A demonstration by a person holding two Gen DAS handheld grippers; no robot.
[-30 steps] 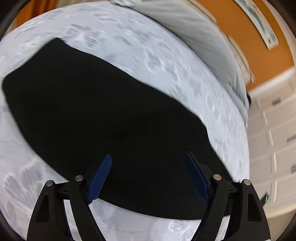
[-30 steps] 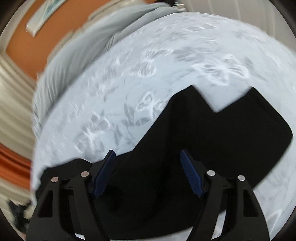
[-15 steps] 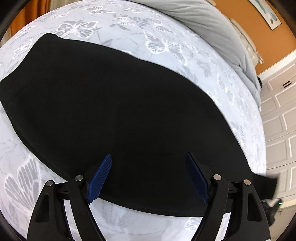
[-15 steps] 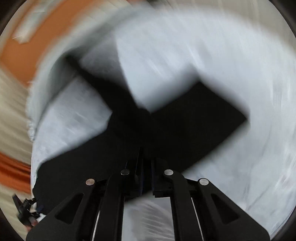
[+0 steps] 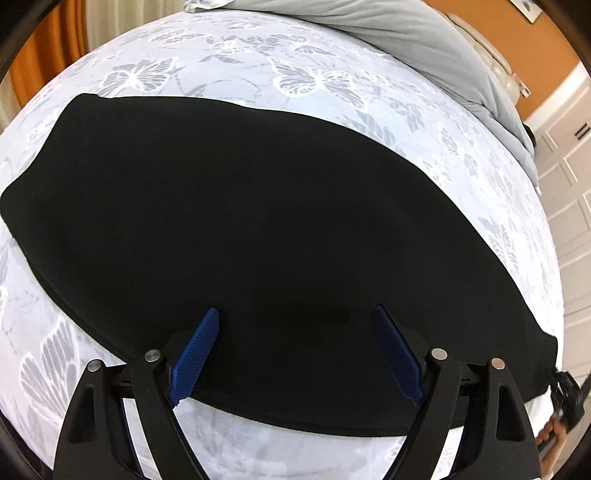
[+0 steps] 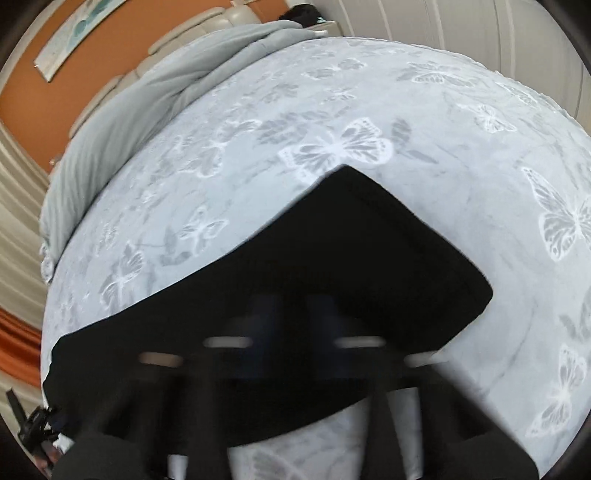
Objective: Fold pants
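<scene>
Lying flat, black pants (image 5: 258, 221) bedspread-borne

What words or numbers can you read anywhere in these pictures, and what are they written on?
None can be read.
The black fabric pants show no label or print.
The pale grey bedspread with white butterflies carries only pictures, no letters.
The long framed picture on the orange wall shows teal shapes; any writing there is too small and blurred to tell.

left gripper (image 5: 299, 354) jaws spread wide; right gripper (image 6: 291, 314) blurred, jaws closed
</scene>
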